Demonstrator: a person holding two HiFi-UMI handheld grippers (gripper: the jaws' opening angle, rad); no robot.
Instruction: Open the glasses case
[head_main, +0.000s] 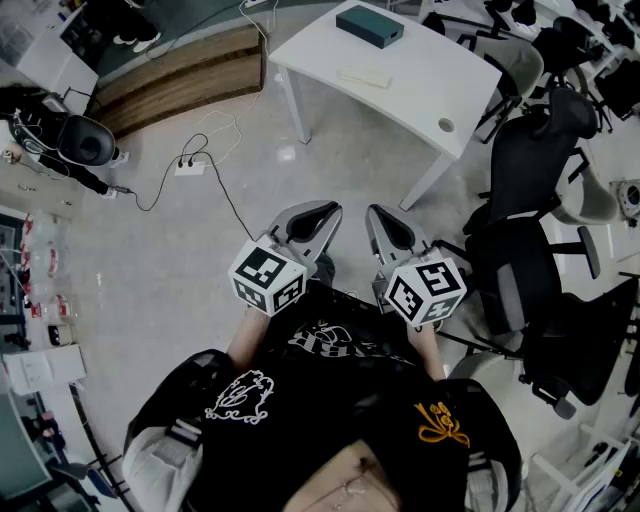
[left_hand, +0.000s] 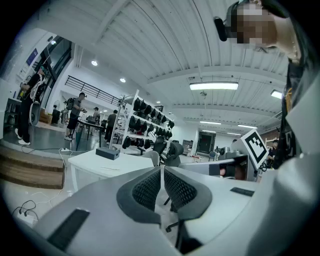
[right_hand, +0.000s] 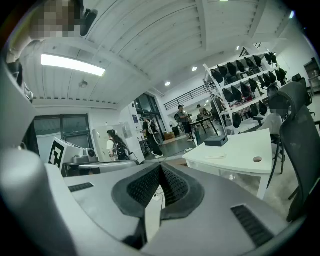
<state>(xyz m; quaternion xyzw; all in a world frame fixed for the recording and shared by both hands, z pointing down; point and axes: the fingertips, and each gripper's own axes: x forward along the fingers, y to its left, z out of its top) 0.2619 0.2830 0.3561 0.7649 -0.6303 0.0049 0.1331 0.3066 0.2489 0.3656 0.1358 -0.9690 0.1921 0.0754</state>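
Presently far from target. Left gripper: fingers pressed together, empty. Ahead, on far edge of white table, dark teal rectangular glasses case, lid apparently down, well apart from both tools. Right gripper: fingers likewise closed, empty. Risks: arriving unopened and shoving case off edge; clipping black office chairs crowding right side.

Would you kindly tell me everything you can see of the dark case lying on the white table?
The glasses case is a dark teal, flat rectangular box with squared edges and a matte surface. It looks shut and lies flat near the far end of the white table. A pale flat item lies on the table nearer the person, apart from the case. Only the tabletop touches the case.
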